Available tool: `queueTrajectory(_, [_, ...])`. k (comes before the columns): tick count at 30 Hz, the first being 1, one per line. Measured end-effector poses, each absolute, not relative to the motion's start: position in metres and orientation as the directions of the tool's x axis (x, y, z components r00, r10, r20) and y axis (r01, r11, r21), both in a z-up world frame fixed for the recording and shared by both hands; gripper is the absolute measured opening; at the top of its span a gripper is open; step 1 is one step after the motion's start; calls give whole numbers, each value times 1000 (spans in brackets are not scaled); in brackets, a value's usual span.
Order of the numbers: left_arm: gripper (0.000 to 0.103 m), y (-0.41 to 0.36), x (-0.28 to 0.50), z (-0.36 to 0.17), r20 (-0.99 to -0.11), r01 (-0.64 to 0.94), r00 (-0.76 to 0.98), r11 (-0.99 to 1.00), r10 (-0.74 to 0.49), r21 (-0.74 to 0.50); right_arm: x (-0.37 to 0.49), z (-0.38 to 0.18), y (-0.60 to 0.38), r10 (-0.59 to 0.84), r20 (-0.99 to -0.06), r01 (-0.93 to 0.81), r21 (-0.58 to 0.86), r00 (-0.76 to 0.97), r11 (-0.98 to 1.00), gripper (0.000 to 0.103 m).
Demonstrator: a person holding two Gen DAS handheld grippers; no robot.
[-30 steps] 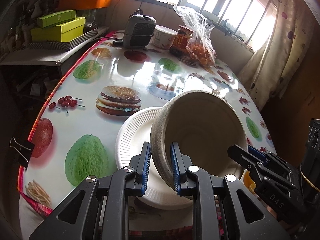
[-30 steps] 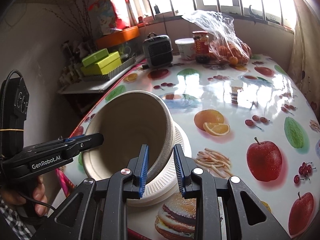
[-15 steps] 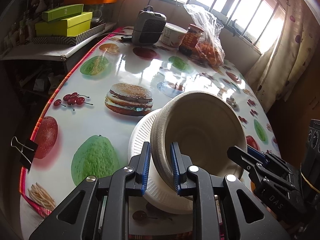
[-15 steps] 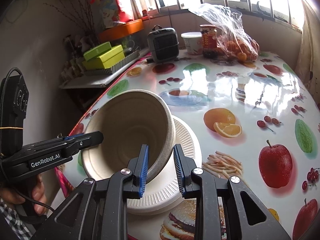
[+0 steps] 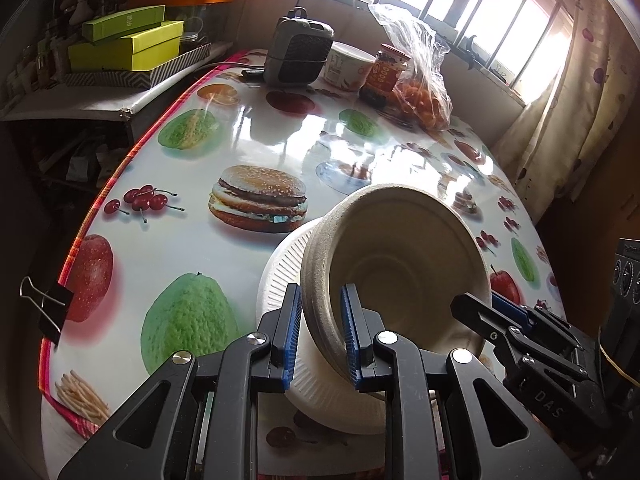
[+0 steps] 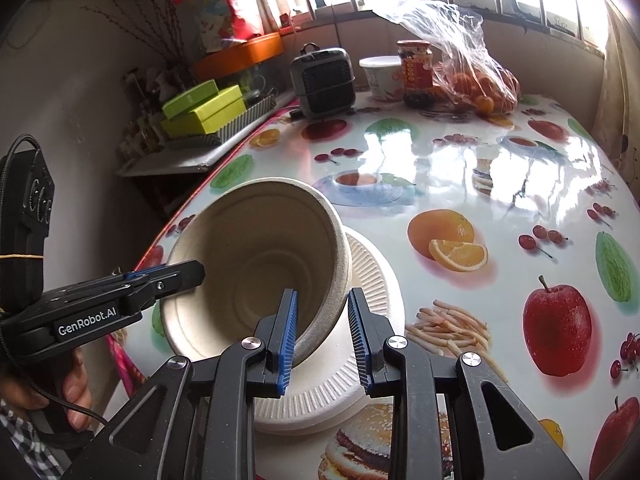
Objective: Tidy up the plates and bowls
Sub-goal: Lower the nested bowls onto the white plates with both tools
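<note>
Right now you have the beige bowl (image 5: 404,268) pinched by its rim from both sides: your left gripper (image 5: 320,332) is narrowed onto the rim at its left edge, one blue pad inside and one outside, and your right gripper (image 6: 322,334) straddles the opposite rim, though there the outer pad looks to stand a little off the wall, so I cannot tell whether that side truly clamps. Held this way, the bowl is tipped with its mouth toward you, hanging over the white ribbed plate (image 6: 360,364), which lies flat on the fruit-print tablecloth (image 6: 500,200) close to the near edge. Whether the bowl's base already touches the plate is hidden by the bowl's own wall. As a judgement, the stacking is about half done: the plate is placed and the bowl is gathered above it, but it has yet to be levelled, lowered onto the plate's middle and let go. Beyond that, the middle of the table holds no other plates or bowls that I can see. At the far edge stand a small grey heater (image 5: 298,54), a white tub (image 5: 346,66), a red-labelled jar (image 5: 386,74) and a clear bag of oranges (image 5: 420,92), none of which look to belong to your job
</note>
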State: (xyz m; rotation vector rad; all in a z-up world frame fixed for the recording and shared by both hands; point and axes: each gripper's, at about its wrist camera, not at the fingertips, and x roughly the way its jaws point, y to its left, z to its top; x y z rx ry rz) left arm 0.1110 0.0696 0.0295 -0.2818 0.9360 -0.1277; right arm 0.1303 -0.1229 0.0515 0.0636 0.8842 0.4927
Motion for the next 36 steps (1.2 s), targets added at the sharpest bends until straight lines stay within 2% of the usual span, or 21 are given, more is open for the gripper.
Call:
queueTrajectory(29, [21, 68, 115, 28, -781, -16, 583, 959, -222, -284, 134, 49, -127, 443, -727, -376, 269, 525, 887, 27])
queueTrajectory(36, [23, 65, 116, 28, -781, -12, 585, 960, -220, -279, 134, 48, -130, 453, -719, -376, 280, 527, 883, 31])
